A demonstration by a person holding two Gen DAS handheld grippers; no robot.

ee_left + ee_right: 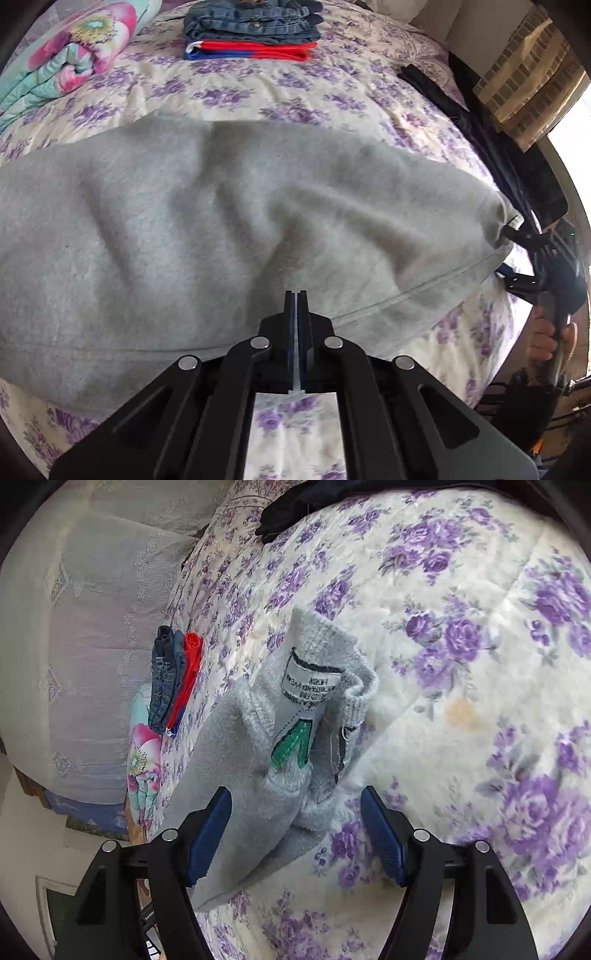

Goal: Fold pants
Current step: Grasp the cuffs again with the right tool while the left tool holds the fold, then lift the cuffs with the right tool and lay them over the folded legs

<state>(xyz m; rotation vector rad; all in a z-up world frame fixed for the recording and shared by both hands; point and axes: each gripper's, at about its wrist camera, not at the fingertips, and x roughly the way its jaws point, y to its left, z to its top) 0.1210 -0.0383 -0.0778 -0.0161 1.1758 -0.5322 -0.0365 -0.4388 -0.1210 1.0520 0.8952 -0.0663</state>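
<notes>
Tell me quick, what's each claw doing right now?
Left gripper: shut, no cloth visibly pinched.
Right gripper: open, fingers either side of the pants.

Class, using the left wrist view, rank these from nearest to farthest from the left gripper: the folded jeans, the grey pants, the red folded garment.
1. grey pants, directly ahead of the left gripper.
2. red folded garment, far across the bed, bottom of the stack.
3. folded jeans, on top of it, slightly farther.

The black left gripper [296, 295], fingers pressed together, hovers over soft grey fleece pants [207, 229] spread on the purple-flowered bedspread [280, 92]. Folded blue jeans [251, 22] top a red folded garment [255, 50] beyond.
</notes>
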